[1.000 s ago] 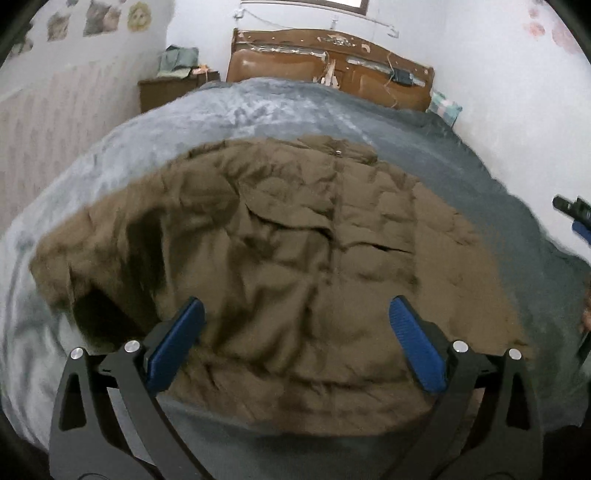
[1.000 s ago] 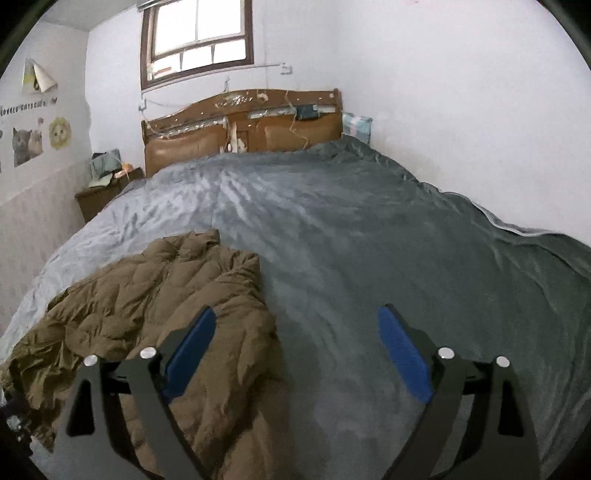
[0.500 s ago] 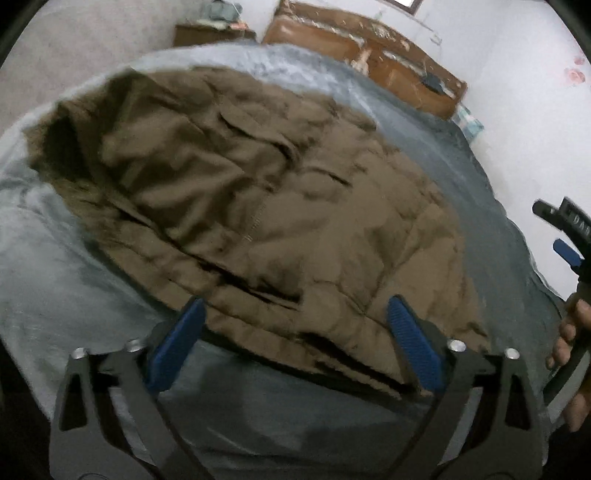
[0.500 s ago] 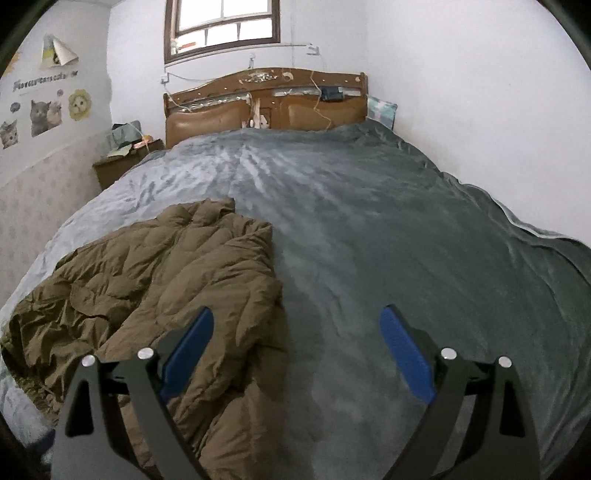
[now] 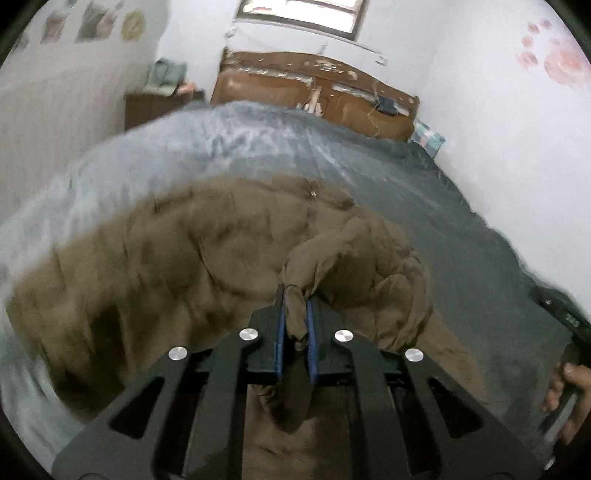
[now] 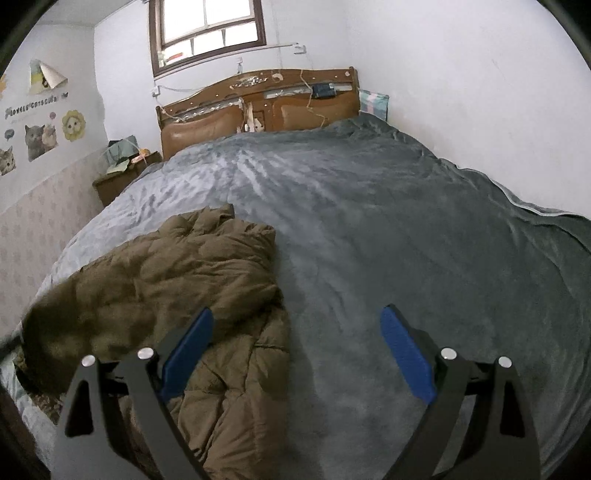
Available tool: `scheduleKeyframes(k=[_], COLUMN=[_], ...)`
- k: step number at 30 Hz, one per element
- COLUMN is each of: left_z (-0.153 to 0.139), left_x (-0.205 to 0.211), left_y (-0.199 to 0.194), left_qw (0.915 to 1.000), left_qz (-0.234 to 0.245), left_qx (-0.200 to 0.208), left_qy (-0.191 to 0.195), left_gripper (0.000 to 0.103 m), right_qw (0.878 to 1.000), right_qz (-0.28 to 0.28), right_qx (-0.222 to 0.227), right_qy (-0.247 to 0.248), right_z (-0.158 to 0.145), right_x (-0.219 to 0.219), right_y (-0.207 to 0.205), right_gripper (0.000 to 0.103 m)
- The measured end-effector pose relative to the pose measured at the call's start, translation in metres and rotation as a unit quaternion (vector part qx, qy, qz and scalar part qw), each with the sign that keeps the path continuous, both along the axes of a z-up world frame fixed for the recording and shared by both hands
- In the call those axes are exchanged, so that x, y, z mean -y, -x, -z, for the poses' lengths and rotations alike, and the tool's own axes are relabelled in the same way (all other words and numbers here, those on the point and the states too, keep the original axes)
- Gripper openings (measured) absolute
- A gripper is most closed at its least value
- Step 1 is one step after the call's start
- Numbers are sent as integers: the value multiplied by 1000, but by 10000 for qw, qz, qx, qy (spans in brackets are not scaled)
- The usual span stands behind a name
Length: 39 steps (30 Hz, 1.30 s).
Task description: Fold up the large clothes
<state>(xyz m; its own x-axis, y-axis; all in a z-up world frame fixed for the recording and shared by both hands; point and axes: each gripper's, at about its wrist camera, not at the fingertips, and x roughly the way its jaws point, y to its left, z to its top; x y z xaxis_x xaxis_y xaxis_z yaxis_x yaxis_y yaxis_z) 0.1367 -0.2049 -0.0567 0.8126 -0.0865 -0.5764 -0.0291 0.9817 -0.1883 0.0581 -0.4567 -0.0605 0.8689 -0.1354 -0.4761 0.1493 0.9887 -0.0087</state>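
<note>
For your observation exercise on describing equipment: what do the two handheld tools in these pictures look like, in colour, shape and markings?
Both match. The left tool and right tool have matte black, angular frames with triangular cut-outs, round silver bolt heads, and flat blue pads lining the inner faces of the fingers. No cables show. In the left wrist view, a bare hand grips the other tool's black body, which bears small unreadable white markings.

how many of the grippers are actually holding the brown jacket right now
1. The left gripper is shut on a bunched fold of the brown jacket; the right gripper is open above the grey blanket.

Grey blanket (image 6: 388, 229) covering bed; wooden headboard (image 6: 258, 107) standing under window (image 6: 207, 29); cat stickers (image 6: 33, 138) lining wall.
</note>
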Motion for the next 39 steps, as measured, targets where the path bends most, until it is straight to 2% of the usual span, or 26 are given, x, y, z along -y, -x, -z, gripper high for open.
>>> scheduleKeyframes(k=[3, 5, 8, 11, 13, 15, 19, 23, 25, 27, 29, 30, 31, 32, 34, 36, 39], left_z=[-16, -15, -4, 14, 24, 34, 42, 52, 53, 52, 50, 52, 52, 51, 50, 50, 46], left_x=[-11, -14, -21, -32, -31, -30, -43, -57, -55, -54, -49, -46, -47, -46, -47, -45, -40], left_y=[-31, -52, -76, -92, -100, -109, -127, -124, -120, -120, -119, -122, -120, -119, -118, -119, -120], left_qw=[9974, 9912, 9863, 9877, 9879, 9854, 9865, 9878, 9873, 9878, 9877, 9878, 9880, 9879, 9879, 9867, 9845], left_qz=[377, 657, 794, 804, 778, 811, 738, 644, 638, 618, 613, 605, 606, 603, 588, 609, 754], left_qx=[-135, -292, -478, -655, -731, -823, -884, -993, -985, -983, -974, -972, -972, -965, -960, -996, -1113], left_qy=[-600, -1114, -1363, -1169, -1125, -1248, -1162, -1010, -1071, -1041, -1058, -1051, -1040, -1052, -1067, -1135, -1125], left_gripper=[8, 8, 8, 8, 8, 8, 9, 10, 10, 10, 10, 10, 10, 10, 11, 11, 12], right_qw=[9998, 9994, 9977, 9953, 9946, 9940, 9884, 9738, 9659, 9582, 9459, 9414, 9309, 9251, 9323, 9416, 9596], right_qz=[-107, -256, -589, -831, -783, -741, -445, -262, -199, -353, -489, -535, -721, -818, -830, -716, -462], right_qx=[-92, -190, -305, -487, -671, -802, -1414, -2099, -2438, -2627, -3011, -3117, -3280, -3355, -3252, -3038, -2649], right_qy=[117, 102, 103, 56, 91, 15, -321, -830, -851, -1079, -1100, -1173, -1436, -1578, -1347, -1264, -830], right_z=[5, 9, 19, 34, 46, 57, 94, 119, 121, 124, 135, 140, 147, 151, 147, 135, 108], right_x=[-8, -15, -30, -40, -42, -39, -19, 6, 10, 11, 7, 7, 7, 6, -3, -6, -3], right_y=[-8, -19, -49, -89, -119, -144, -191, -193, -181, -169, -157, -151, -148, -147, -144, -141, -131], right_gripper=[92, 92, 92, 92, 92, 92, 91, 91, 91, 91, 90, 77, 50, 42, 15, 8, 6])
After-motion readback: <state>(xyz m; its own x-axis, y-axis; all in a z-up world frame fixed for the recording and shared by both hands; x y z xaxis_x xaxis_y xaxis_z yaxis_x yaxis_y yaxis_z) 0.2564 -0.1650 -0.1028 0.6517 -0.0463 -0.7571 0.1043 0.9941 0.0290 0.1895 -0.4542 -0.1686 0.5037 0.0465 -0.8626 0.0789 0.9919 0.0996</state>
